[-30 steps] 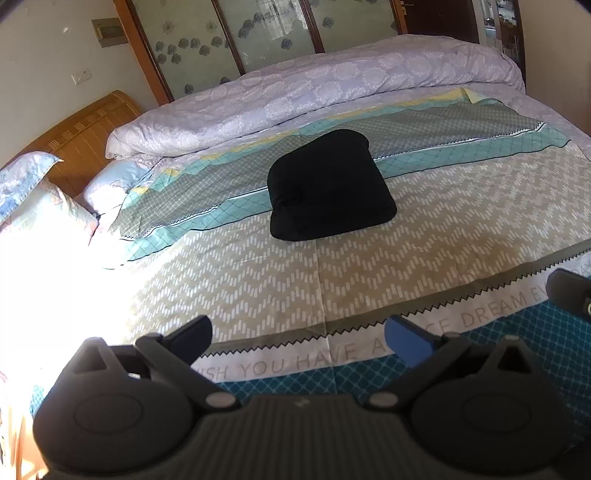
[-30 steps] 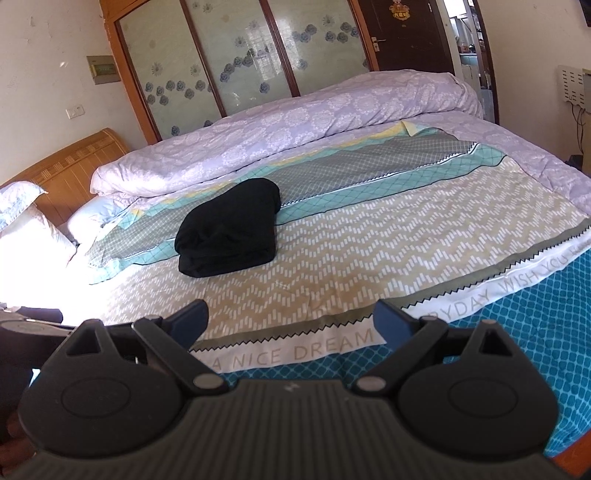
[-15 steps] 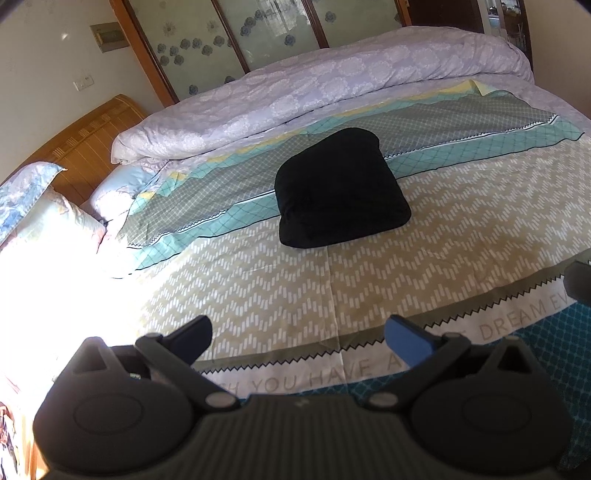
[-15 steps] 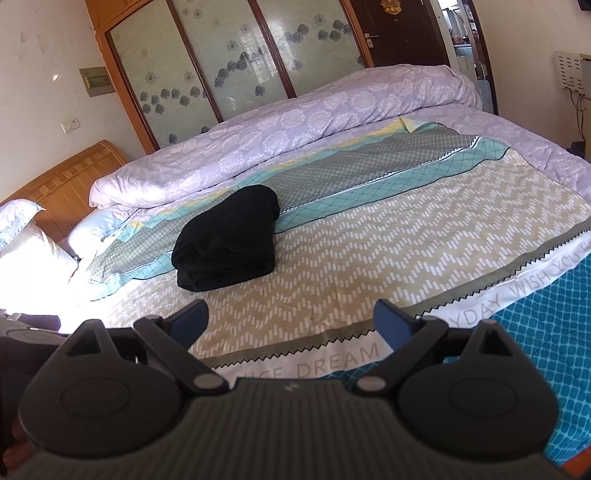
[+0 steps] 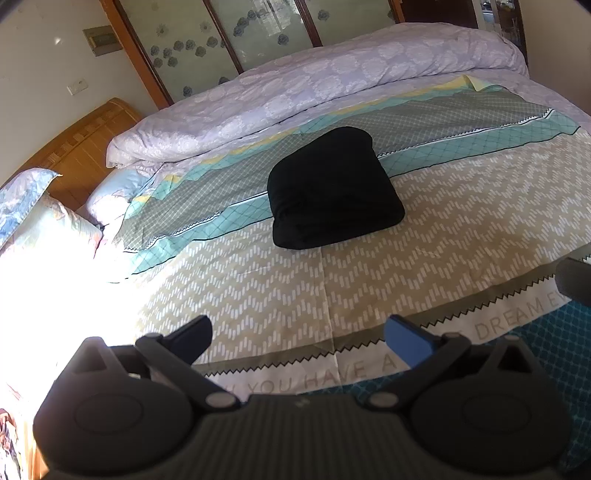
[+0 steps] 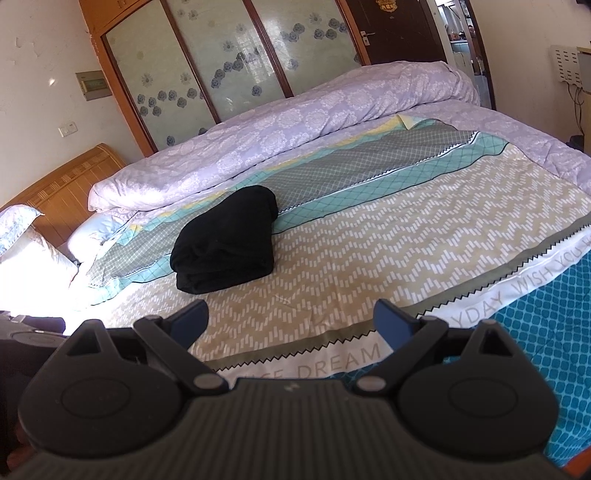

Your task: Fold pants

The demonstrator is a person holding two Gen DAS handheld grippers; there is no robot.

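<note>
On the bedspread (image 5: 424, 258) black pants (image 5: 330, 188) lie folded; my left gripper (image 5: 297, 338) and right gripper (image 6: 291, 319) hover released, empty, well apart from them.

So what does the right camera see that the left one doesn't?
Only the right view shows the dark door, a white wall unit and the stacked layers along the pants' near edge. Only the left view shows the pants' broad top. Both show the folded black pants on the bed, the lilac duvet, the headboard and an open, empty gripper: right, left.
</note>
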